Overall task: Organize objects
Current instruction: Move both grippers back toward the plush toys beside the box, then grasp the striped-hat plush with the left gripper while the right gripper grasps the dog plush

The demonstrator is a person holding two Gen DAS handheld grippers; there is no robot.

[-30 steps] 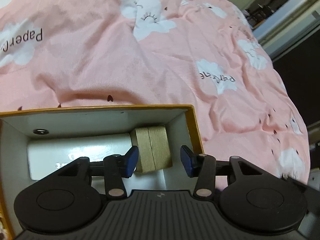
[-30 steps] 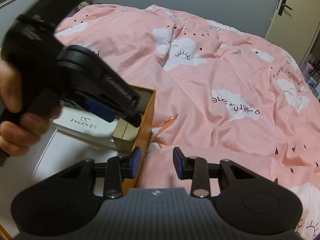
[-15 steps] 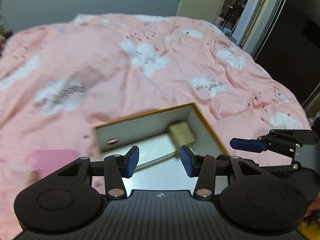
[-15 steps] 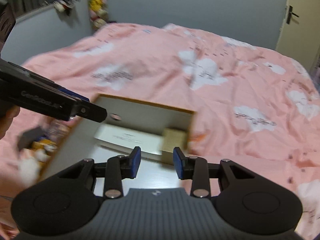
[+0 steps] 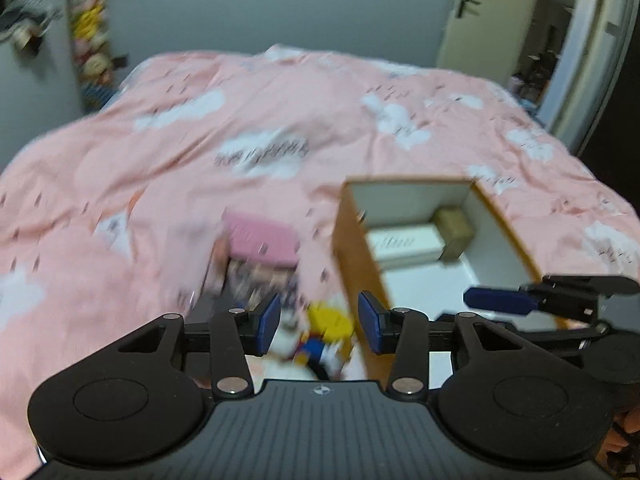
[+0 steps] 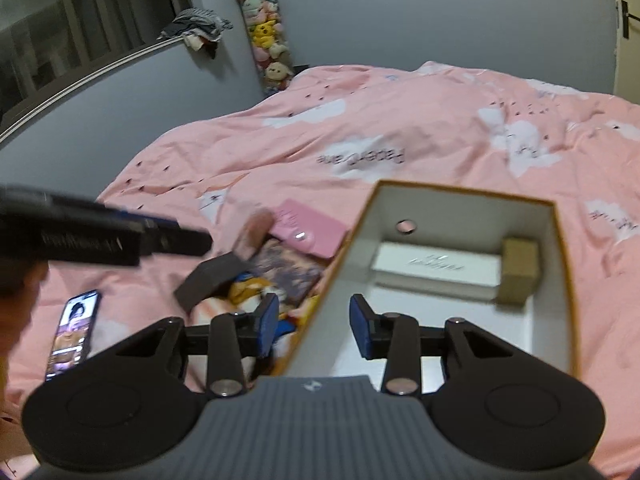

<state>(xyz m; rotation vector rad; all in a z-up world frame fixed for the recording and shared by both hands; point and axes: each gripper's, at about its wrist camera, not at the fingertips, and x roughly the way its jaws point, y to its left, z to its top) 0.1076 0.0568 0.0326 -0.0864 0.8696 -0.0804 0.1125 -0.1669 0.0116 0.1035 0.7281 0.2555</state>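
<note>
One open box (image 6: 560,280) sits on the pink bedspread (image 6: 360,128) – inside, one white carton (image 6: 436,270) and one tan block (image 6: 518,270). "PaperCrane" reads on the bedspread. Beside the box: one pink case (image 6: 308,230), one phone (image 6: 74,334). Left gripper (image 5: 318,324) and right gripper (image 6: 314,326) – both gape wide, holding nothing.

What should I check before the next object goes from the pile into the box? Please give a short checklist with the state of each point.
1. Left gripper open and holding nothing: ok.
2. Right gripper open and holding nothing: ok.
3. Free floor in the box in front of the white case and gold box: ok.
4. Pile visible beside the box, pink box on top: ok.
5. Left view sharp enough for aiming: not ok, blurred.
6. Phone lies apart from the pile: ok.
</note>
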